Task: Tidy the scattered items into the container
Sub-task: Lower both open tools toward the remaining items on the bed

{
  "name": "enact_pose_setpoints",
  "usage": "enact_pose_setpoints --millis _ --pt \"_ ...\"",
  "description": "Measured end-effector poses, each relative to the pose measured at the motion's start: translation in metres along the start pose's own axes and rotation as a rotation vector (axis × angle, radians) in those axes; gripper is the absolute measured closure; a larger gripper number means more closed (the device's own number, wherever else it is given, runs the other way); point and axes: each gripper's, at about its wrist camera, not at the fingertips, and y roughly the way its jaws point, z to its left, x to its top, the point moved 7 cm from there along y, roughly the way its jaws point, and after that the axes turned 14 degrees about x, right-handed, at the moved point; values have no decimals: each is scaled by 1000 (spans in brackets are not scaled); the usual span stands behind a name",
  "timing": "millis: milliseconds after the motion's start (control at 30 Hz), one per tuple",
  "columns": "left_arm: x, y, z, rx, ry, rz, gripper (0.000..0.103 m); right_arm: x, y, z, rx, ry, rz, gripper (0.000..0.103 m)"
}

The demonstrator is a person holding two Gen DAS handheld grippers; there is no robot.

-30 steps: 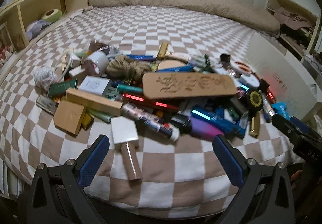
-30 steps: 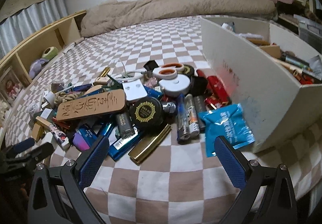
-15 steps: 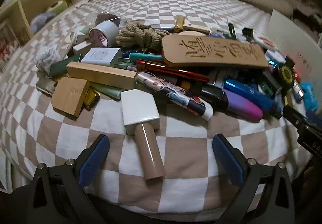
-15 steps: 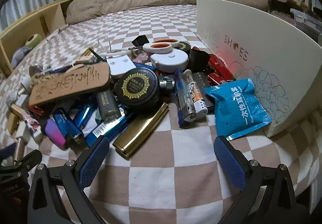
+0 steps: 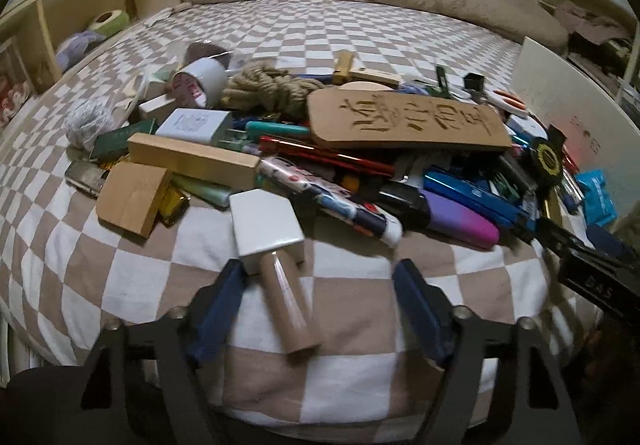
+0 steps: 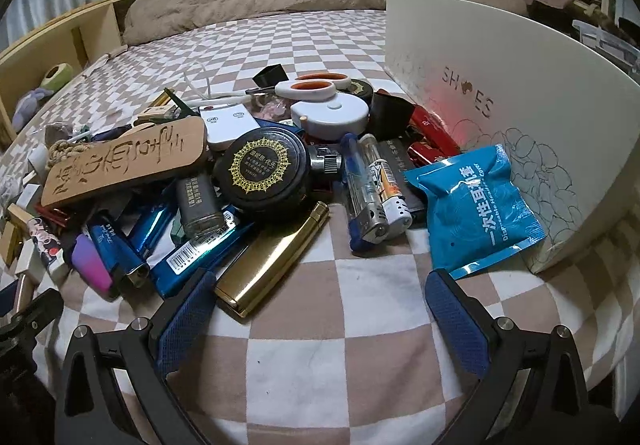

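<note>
We see the left claw [image 5: 320, 309] closing around the brown-handled white block [image 5: 276, 257] at the pile's near edge, right claw [image 6: 324, 321] open, box [image 6: 500, 117] far right; the off-centre handle may roll free.

Scattered items [image 5: 360, 165] lie heaped on the checked bed: a carved wooden plaque [image 5: 404, 121] flat on top, a coil of rope [image 5: 272, 89], a roll of tape [image 5: 200, 83], wooden blocks. At the near edge lies a white-headed bottle with a tan cylindrical body [image 5: 276, 265]. A gold lighter [image 6: 272, 261], 2 clear lighters [image 6: 376, 189] and a blue sachet [image 6: 476, 205] lie beside the container [image 6: 500, 85], a white box marked "SHOES", standing at the heap's right.
</note>
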Motion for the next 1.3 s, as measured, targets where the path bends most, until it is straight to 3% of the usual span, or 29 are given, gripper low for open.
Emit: enact_pose_setpoints --millis 100,233,333,433,567,667,733,933,1167,1300 --pt "-2 -6 -8 -68 15 -7 43 0 -1 1 2 1 -2 0" --pt "-12 -22 -32 -195 105 -24 43 -1 -2 2 4 3 -3 0" --pt "-17 -26 -41 -189 139 -31 43 -2 -3 1 8 4 -4 0" --pt "-14 -25 -29 -200 76 -11 43 -2 -3 1 12 8 -7 0" --pt "-4 -13 0 -99 -30 3 43 -2 -4 0 13 10 -7 0" --pt "5 -7 14 -124 -93 32 23 -2 -3 0 11 8 -6 0" --pt "11 -2 13 -125 -45 61 2 -2 -3 -1 9 7 -6 0" --pt "24 13 -6 -195 144 168 2 -2 -3 0 11 8 -6 0" --pt "33 33 0 -189 178 251 1 -2 -2 -1 14 9 -7 0" --pt "29 31 -11 -157 258 228 0 -1 -3 0 23 17 -11 0"
